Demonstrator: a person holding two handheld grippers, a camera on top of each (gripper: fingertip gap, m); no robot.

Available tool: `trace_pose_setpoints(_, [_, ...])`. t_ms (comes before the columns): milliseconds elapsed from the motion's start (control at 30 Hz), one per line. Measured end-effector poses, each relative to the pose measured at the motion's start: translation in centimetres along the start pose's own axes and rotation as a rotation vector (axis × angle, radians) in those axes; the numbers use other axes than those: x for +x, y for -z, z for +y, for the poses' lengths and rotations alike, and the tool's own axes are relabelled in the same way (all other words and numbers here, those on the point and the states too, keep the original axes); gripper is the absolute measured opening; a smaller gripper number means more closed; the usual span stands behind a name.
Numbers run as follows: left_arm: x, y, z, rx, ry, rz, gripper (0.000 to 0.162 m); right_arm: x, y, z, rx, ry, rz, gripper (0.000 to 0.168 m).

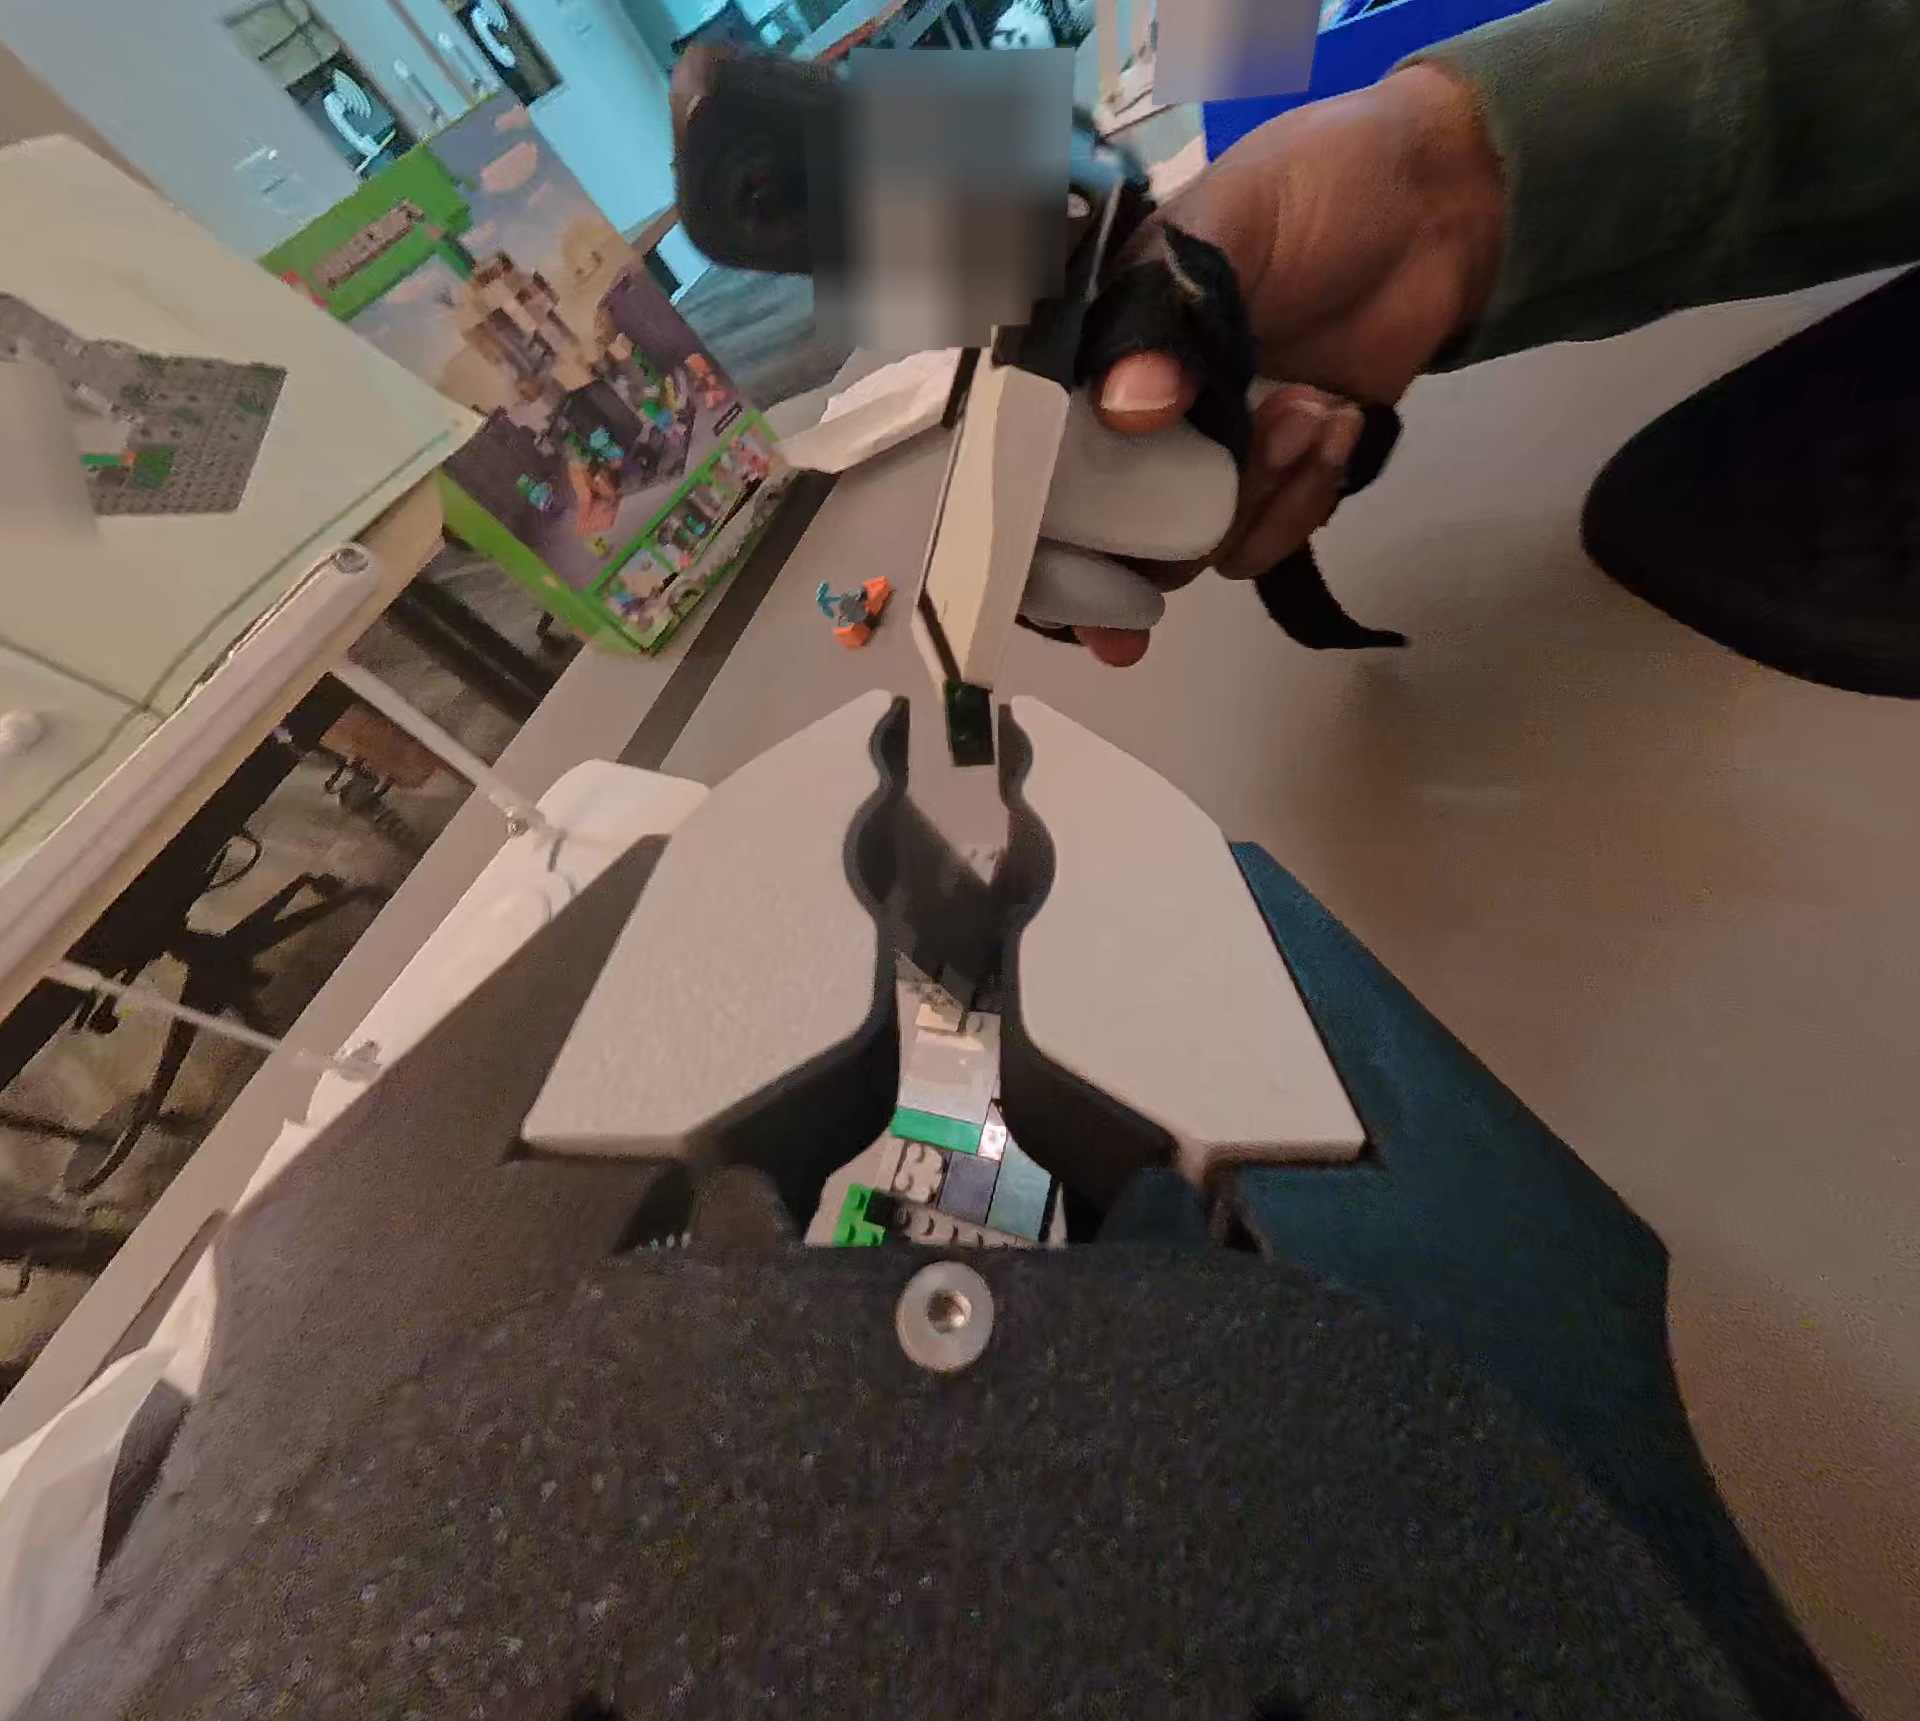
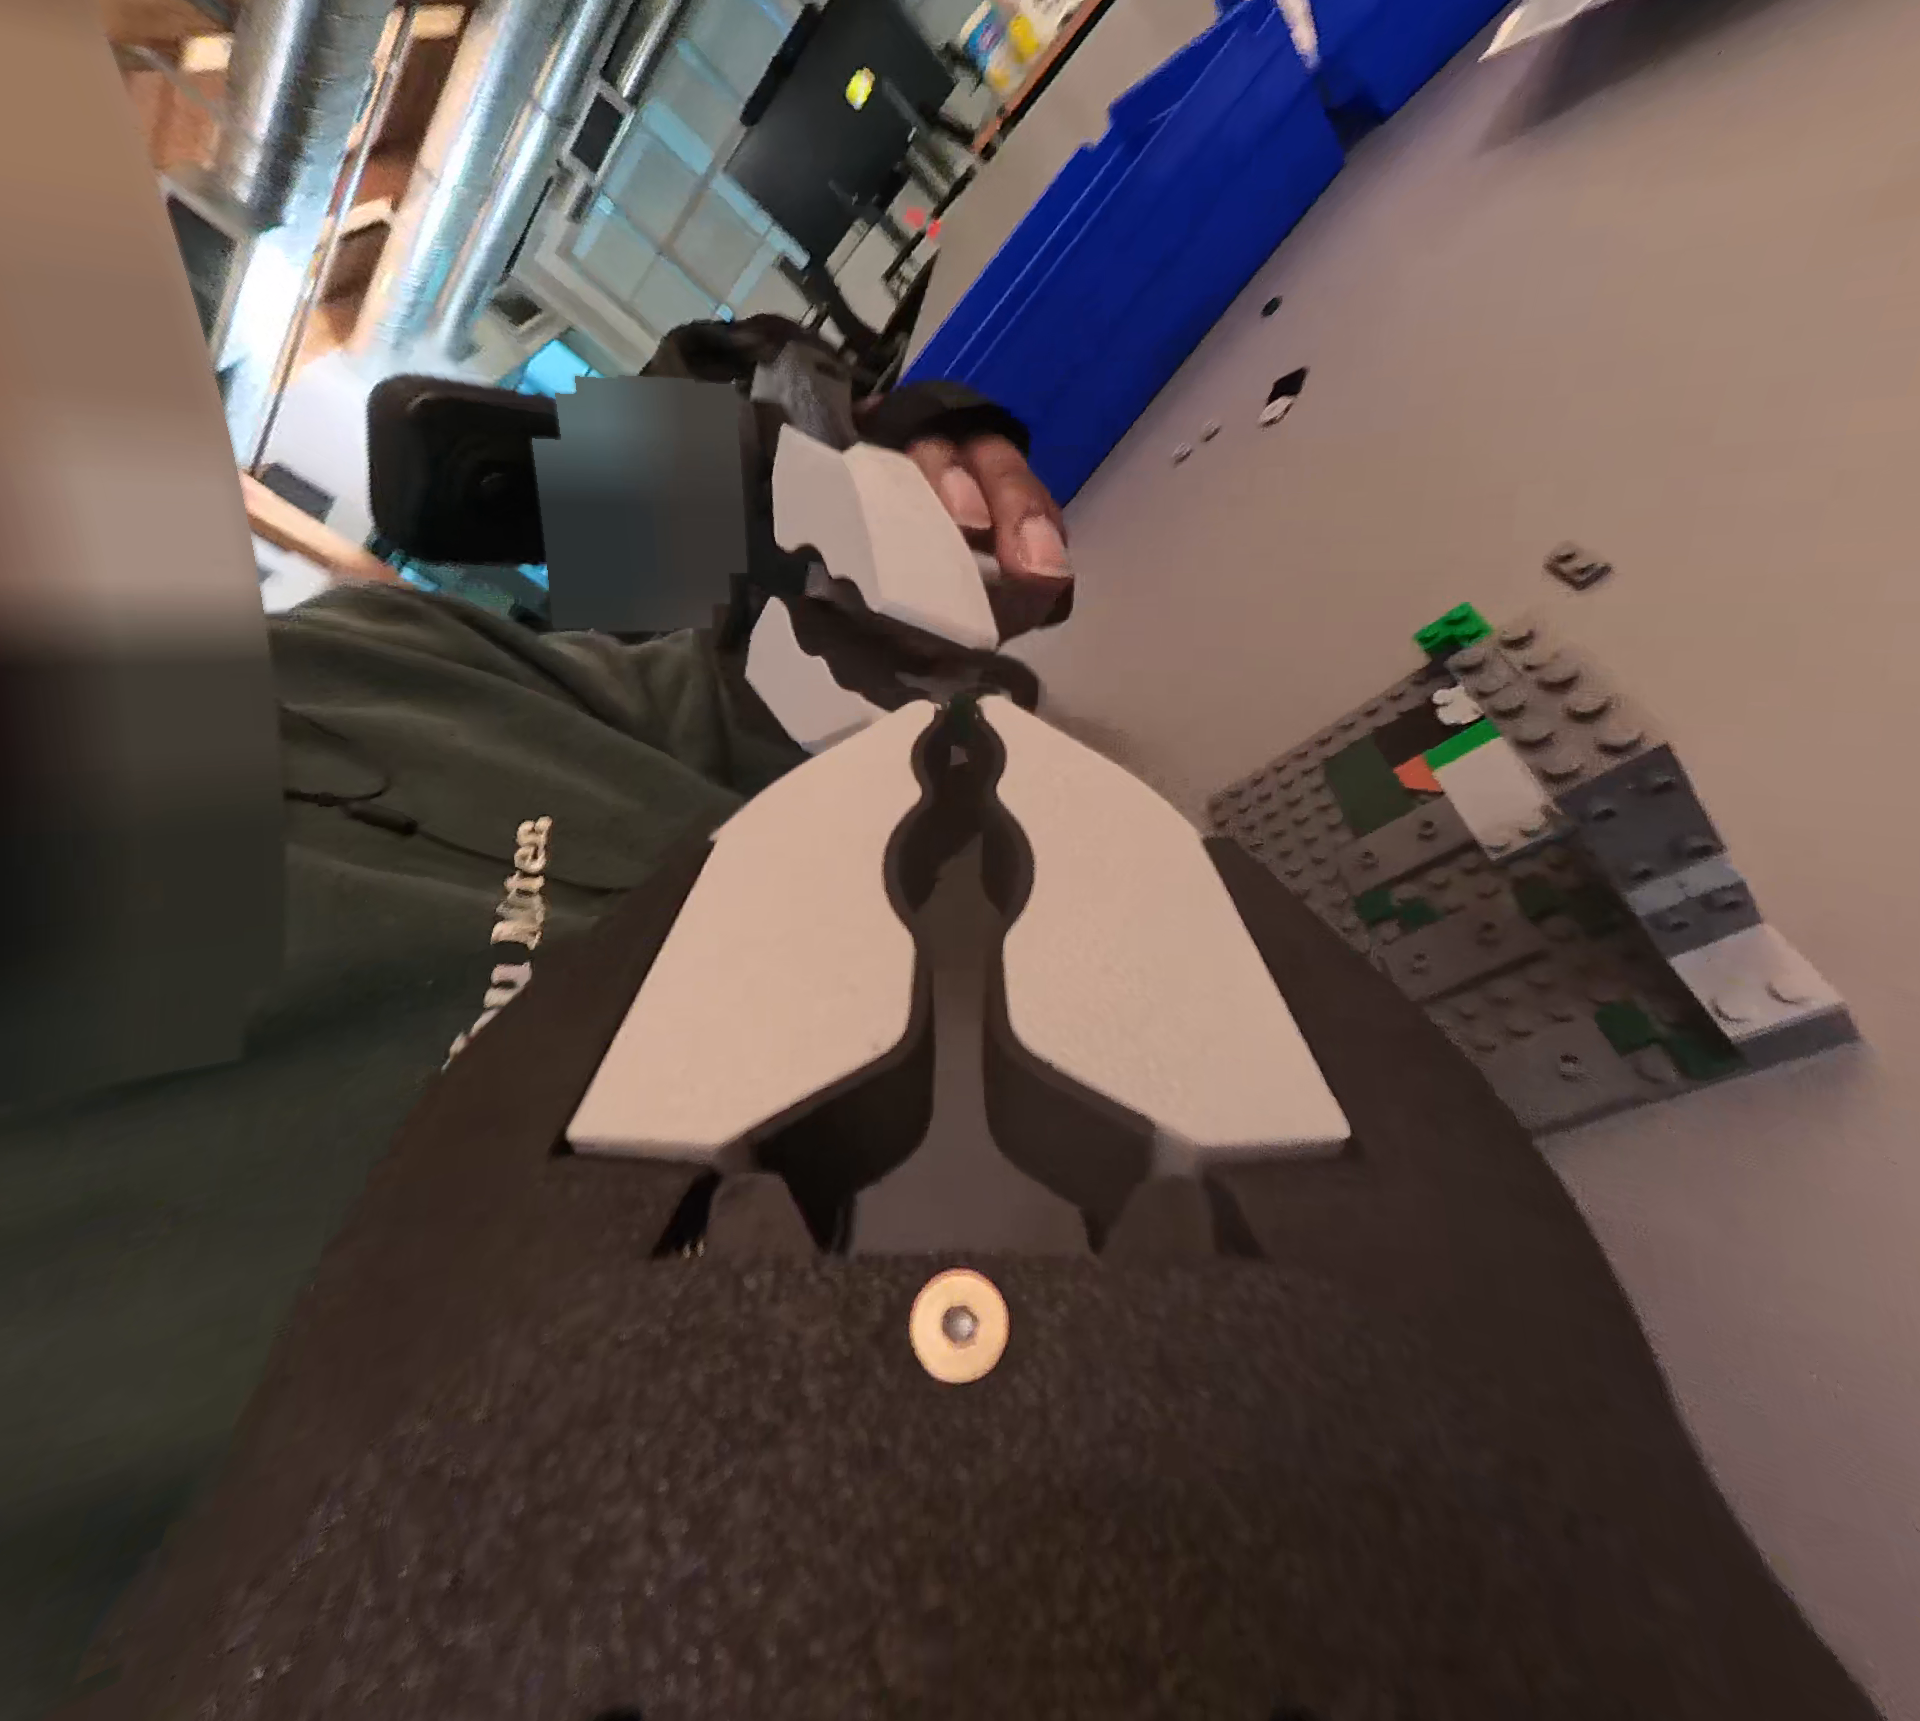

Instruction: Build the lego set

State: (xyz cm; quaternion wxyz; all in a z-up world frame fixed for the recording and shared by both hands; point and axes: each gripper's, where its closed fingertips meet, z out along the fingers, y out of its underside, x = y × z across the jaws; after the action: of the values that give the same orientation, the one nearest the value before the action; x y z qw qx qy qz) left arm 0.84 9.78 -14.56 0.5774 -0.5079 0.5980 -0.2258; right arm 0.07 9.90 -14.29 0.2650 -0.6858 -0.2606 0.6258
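My right gripper (image 2: 958,721) has its jaws pinched onto a small dark green piece (image 1: 968,721), a narrow plate held at the very tips with its long axis running straight out along the jaws. My left gripper (image 1: 951,731) meets it tip to tip; its jaws stand slightly apart with the free end of that piece between them, and I cannot tell whether they touch it. Both tools are equally near, since the piece bridges them. I judge this a handover or regrip, turning on the piece's long axis lining up with the left jaws. Below and behind the left jaws, seen through their gap, lies the grey lego build (image 2: 1538,892) on the table (image 2: 1558,321), off to the right of my right jaws. Beyond the left jaws, 1 small orange figure (image 1: 857,611) lies on the table, with the set's box (image 1: 582,414) farther left.
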Motion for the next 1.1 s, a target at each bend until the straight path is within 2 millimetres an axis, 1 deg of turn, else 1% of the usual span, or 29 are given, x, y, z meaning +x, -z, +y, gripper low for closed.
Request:
trace_pose_setpoints(133, [0.9, 0.9, -1.2, 0.088, -0.033, 0.069, 0.02, -1.6, 0.7, 0.3, -0.099, -0.019, -0.157, 0.003])
trace_pose_setpoints(233, [1.5, 1.6, -2.1, 0.142, -0.046, 0.118, 0.02, -2.7, 1.0, 1.3, -0.233, -0.033, -0.26, 0.003])
trace_pose_setpoints(300, [2.3, 2.1, -2.8, 0.18, -0.062, 0.164, 0.021, -3.5, 1.2, 1.9, -0.313, -0.05, -0.33, 0.003])
trace_pose_setpoints(467, [4.2, 2.5, -3.7, 0.201, -0.129, 0.244, 0.023, -5.2, 1.0, 3.2, -0.48, -0.036, -0.449, 0.003])
trace_pose_setpoints(600, [5.1, 2.6, -3.8, 0.185, -0.187, 0.261, 0.023, -6.6, 0.8, 3.6, -0.539, -0.016, -0.544, 0.003])
trace_pose_setpoints(767, [5.3, 2.9, -4.2, 0.204, -0.199, 0.251, 0.021, -7.1, 0.5, 3.8, -0.561, -0.01, -0.583, 0.003])
trace_pose_setpoints(933, [5.7, 3.0, -4.5, 0.213, -0.209, 0.262, 0.021, -6.8, 0.5, 4.0, -0.571, -0.03, -0.579, 0.003])
trace_pose_setpoints(1100, [6.0, 3.1, -4.5, 0.22, -0.226, 0.263, 0.017, -6.8, 0.2, 4.4, -0.579, -0.04, -0.587, 0.003])
